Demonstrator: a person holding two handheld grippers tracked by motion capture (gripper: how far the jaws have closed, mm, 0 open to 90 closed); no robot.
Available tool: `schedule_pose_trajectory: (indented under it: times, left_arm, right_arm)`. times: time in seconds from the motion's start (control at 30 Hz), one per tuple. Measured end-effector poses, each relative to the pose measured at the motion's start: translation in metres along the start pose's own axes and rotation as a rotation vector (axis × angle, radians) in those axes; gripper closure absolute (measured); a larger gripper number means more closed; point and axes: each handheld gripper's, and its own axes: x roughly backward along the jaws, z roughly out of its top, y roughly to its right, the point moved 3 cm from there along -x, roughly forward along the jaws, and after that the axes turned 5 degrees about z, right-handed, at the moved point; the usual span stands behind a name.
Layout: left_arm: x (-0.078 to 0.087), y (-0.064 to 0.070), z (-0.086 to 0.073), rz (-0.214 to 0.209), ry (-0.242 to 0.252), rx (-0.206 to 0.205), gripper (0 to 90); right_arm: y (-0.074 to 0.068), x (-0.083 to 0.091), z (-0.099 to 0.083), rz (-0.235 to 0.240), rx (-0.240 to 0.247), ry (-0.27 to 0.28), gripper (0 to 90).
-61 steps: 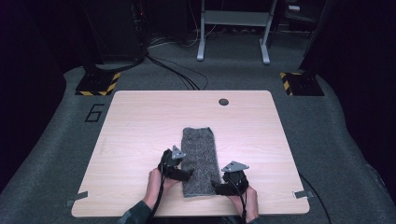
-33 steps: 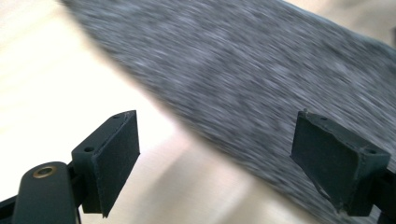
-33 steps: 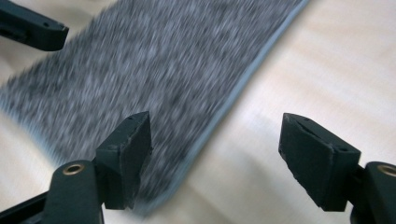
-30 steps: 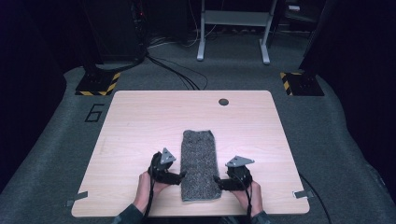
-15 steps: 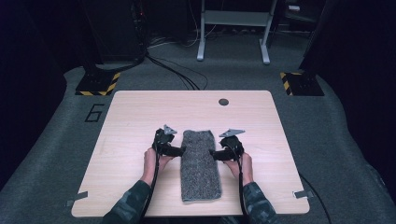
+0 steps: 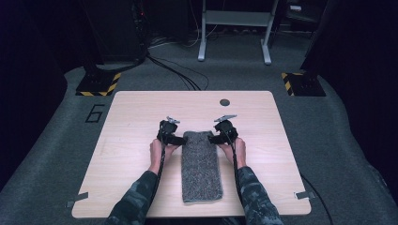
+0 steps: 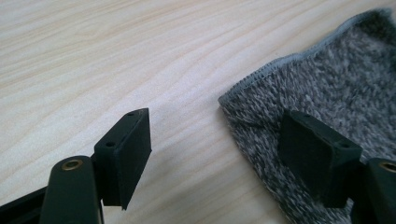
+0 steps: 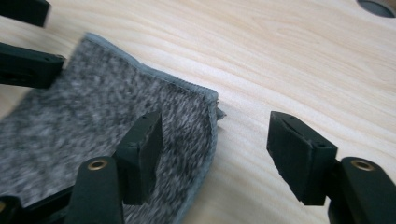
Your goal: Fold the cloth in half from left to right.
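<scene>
Towel: grey folded towel [image 6: 201, 164], long narrow strip, lies flat on the table, mid-width, running from the near edge up to about the table's middle; far short end sits between the two grippers
Towel texture: speckled grey pile, lighter stitched hem along the edges, seen in both gripper views [image 7: 327, 93] [image 8: 93, 116]
Towel far-left corner: flat on the wood, hem visible, lies between the left gripper's jaws in the left gripper view
Towel far-right corner: flat, a small tag or thread end sticks out at the tip in the right gripper view
Left gripper: [image 6: 172, 138] at the far-left corner of the towel; jaws spread wide [image 7: 215, 154], one pad over bare wood, the other over the cloth; nothing clamped
Right gripper: [image 6: 219, 138] at the far-right corner; jaws spread wide [image 8: 215, 154], one pad over the cloth, the other over bare wood; nothing clamped; contact with the cloth too close to call
Hands: left hand [image 6: 158, 151] and right hand [image 6: 238, 149] behind the grippers, camouflage sleeves come in from the bottom edge
Table: light wood table [image 6: 131, 122], round dark grommet [image 6: 225, 101] near the far edge
Surroundings: grey carpet floor [image 6: 56, 154] with a painted number 6 [image 6: 95, 113], yellow-black striped bases [image 6: 98, 84] at the far left and far right, white metal frame [image 6: 234, 28] behind
</scene>
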Motion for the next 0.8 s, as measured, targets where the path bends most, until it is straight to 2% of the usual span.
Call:
schedule_pose_trajectory:
  times: [0.03, 0.1, 0.2, 0.33, 0.43, 0.57, 0.73, 0.8]
  left_arm:
    - [-0.001, 0.001, 0.000, 0.003, 0.001, -0.002, 26.2]
    - [-0.002, 0.003, 0.000, 0.003, -0.009, -0.013, 28.1]
    - [-0.005, 0.004, 0.000, 0.004, -0.019, -0.031, 32.3]
    - [-0.009, 0.006, -0.001, -0.004, -0.025, -0.037, 37.6]
    - [-0.010, 0.009, -0.002, -0.008, -0.026, -0.038, 41.2]
    - [-0.010, 0.013, -0.001, -0.012, -0.024, -0.054, 47.4]
    - [-0.009, 0.014, -0.001, -0.029, -0.025, -0.069, 53.6]
    - [-0.009, 0.017, 0.000, -0.036, -0.026, -0.086, 59.5]
  right_arm:
    - [0.000, -0.005, 0.000, 0.009, -0.002, -0.013, 37.0]
    - [0.001, -0.012, -0.001, -0.006, -0.001, -0.025, 39.0]
    - [0.000, -0.018, -0.003, -0.004, -0.005, -0.034, 43.8]
    - [-0.003, -0.023, -0.006, 0.009, 0.000, -0.040, 51.6]
    - [-0.003, -0.022, -0.007, 0.031, 0.008, -0.034, 58.8]
    - [-0.006, -0.021, -0.007, 0.033, 0.021, -0.039, 67.8]
    - [-0.010, -0.020, -0.008, 0.034, -0.005, -0.044, 77.9]
    - [-0.012, -0.020, -0.009, 0.035, -0.020, -0.047, 81.2]
